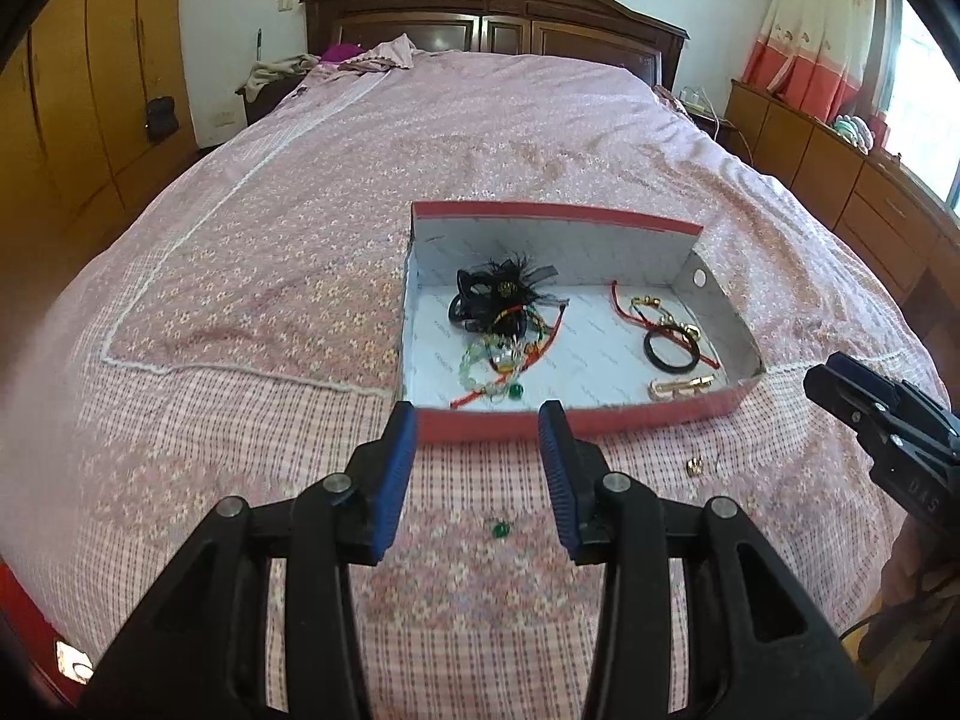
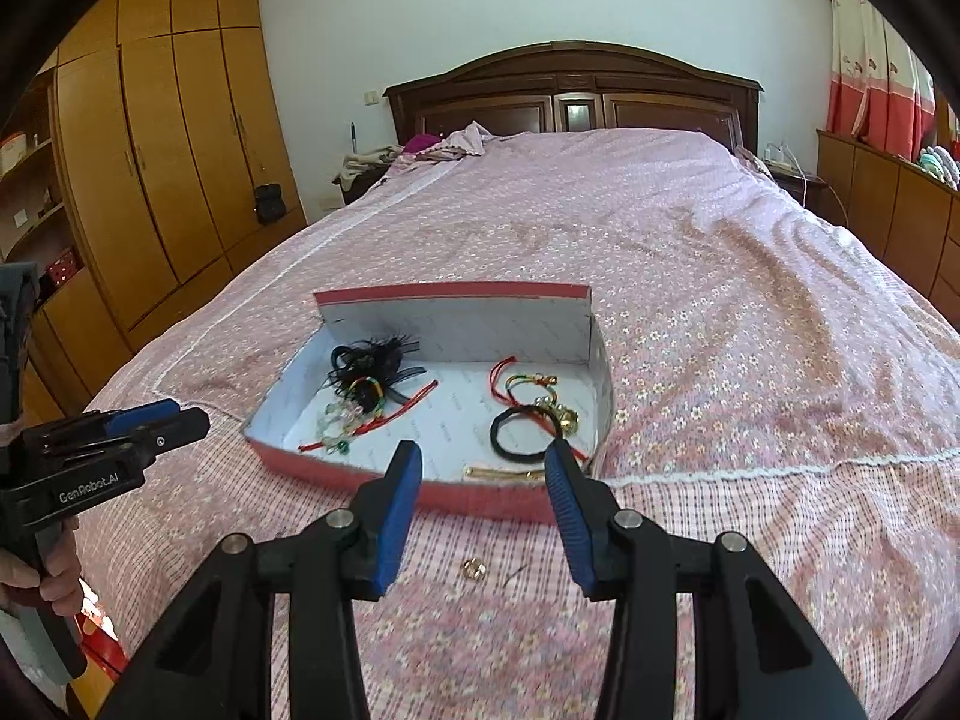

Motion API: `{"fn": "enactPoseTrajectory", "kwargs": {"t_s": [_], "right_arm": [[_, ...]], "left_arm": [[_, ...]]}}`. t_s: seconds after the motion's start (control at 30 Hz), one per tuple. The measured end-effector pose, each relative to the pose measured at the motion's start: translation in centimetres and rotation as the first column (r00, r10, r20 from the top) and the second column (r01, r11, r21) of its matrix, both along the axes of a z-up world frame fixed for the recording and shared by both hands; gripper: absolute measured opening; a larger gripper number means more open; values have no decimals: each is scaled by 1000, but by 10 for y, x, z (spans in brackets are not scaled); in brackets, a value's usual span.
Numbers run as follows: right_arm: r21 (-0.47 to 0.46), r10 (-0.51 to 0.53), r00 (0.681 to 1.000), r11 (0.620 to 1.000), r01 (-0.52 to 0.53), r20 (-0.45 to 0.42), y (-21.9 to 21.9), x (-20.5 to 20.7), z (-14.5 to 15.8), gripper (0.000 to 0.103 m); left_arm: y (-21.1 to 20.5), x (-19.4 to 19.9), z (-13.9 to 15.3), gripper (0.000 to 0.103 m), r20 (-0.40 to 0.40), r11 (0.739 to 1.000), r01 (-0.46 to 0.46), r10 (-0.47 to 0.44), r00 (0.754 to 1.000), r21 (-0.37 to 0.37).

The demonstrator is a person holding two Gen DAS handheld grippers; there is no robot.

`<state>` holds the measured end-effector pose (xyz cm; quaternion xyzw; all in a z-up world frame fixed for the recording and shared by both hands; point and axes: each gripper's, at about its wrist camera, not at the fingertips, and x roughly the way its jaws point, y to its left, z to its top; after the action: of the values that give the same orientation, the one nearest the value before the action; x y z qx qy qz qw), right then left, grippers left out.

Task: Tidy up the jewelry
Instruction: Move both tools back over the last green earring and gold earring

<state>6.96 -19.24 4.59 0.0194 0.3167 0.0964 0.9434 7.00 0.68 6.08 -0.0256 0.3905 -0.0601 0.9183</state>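
Observation:
A red cardboard box (image 1: pixel 480 423) with a white inside lies on the bed; it also shows in the right wrist view (image 2: pixel 456 498). It holds a black feathered hair piece (image 1: pixel 501 288), bead bracelets (image 1: pixel 489 360), a black ring bangle (image 1: pixel 672 348) and a gold clip (image 1: pixel 681 387). A small green bead (image 1: pixel 499 531) lies on the bedspread between my left gripper's fingers. A small gold ring (image 2: pixel 473 567) lies on the bedspread between my right gripper's fingers. My left gripper (image 1: pixel 477 438) is open and empty. My right gripper (image 2: pixel 483 474) is open and empty.
The pink floral bedspread (image 1: pixel 300 240) covers the whole bed. A dark wooden headboard (image 2: pixel 570 90) stands at the far end. Wooden wardrobes (image 2: pixel 150 150) line the left side and a low cabinet (image 1: pixel 840 180) the right. Clothes (image 1: pixel 360 60) lie near the pillows.

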Motion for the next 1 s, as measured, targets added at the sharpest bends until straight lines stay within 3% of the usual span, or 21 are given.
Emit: {"fn": "enactPoseTrajectory", "kwargs": {"t_s": [0.5, 1.0], "right_arm": [[9, -2, 999, 1000, 3, -40, 8, -33, -30, 46], [-5, -12, 994, 1000, 11, -113, 13, -23, -65, 46]], "left_arm": [[-3, -20, -36, 33, -56, 1000, 9, -9, 998, -10], [-9, -12, -73, 33, -106, 999, 29, -31, 994, -23]]}}
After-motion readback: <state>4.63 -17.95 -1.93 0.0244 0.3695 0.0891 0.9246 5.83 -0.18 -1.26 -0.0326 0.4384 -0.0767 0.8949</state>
